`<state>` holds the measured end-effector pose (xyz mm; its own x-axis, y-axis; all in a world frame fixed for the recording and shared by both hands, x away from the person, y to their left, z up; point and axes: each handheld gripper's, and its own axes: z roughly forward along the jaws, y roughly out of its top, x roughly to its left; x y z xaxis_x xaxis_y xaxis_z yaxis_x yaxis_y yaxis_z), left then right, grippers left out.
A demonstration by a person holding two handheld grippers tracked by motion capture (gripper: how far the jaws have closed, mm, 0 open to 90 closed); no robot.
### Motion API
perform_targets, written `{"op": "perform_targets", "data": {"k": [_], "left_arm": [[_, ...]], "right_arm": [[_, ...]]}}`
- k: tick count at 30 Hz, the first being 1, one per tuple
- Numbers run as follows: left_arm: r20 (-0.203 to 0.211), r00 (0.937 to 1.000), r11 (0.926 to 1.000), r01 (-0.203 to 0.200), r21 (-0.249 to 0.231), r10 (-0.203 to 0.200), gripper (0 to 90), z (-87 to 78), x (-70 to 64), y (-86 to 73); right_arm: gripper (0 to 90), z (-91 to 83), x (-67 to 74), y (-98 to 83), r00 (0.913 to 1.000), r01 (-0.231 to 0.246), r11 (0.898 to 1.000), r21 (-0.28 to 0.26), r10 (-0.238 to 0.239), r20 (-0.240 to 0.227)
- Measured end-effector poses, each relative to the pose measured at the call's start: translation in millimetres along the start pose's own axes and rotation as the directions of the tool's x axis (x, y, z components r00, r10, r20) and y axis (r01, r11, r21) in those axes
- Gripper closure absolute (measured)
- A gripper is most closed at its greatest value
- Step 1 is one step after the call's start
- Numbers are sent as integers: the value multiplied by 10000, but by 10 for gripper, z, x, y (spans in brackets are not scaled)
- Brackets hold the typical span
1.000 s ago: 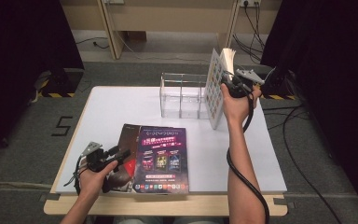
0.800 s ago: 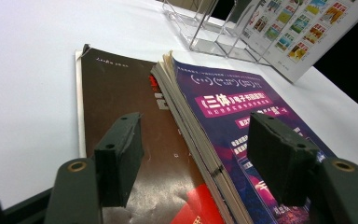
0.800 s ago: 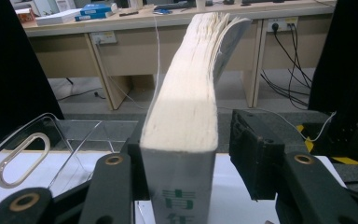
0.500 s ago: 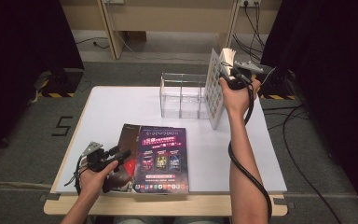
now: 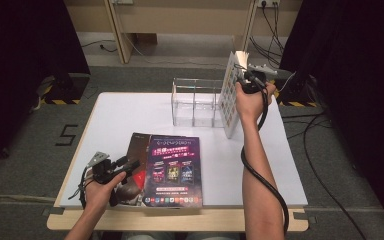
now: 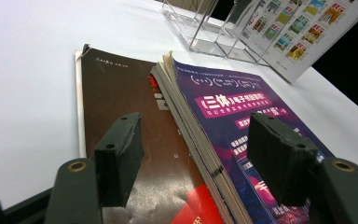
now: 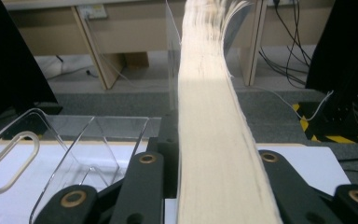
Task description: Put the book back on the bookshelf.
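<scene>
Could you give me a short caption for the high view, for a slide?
Right gripper stands a magazine upright beside a clear rack; left gripper waits over stacked magazines.

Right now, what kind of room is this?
Probably a lab or studio set up for recording. A plain white table stands between black curtains, cables trail over the grey floor, and yellow-black hazard tape marks the stands' feet.

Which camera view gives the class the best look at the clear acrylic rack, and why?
The high view: it shows the whole clear acrylic rack with its dividers, standing on the white table beside the upright book. The left gripper view catches only its base and slanted dividers far off; the right gripper view shows part of its compartments close up.
</scene>
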<state>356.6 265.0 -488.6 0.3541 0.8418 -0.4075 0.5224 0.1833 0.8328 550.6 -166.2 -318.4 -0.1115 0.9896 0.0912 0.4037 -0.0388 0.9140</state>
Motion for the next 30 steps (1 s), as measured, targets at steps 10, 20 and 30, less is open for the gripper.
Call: {"op": "perform_targets", "data": {"k": [10,20,30], "left_arm": [[33,10000,10000,28,23,-29,352,10,11,-3],[24,10000,10000,29,38,-29,352,10,11,-8],[24,10000,9998,-97,150,97,353,19,-11,-16]], "right_arm": [[741,2,54,-22,9997,5,9965,-833,14,232],[735,41,56,-126,9993,203,9925,-1202,-164,331],[548,-65,15,-175,9996,265,9946,-1008,-261,57]]}}
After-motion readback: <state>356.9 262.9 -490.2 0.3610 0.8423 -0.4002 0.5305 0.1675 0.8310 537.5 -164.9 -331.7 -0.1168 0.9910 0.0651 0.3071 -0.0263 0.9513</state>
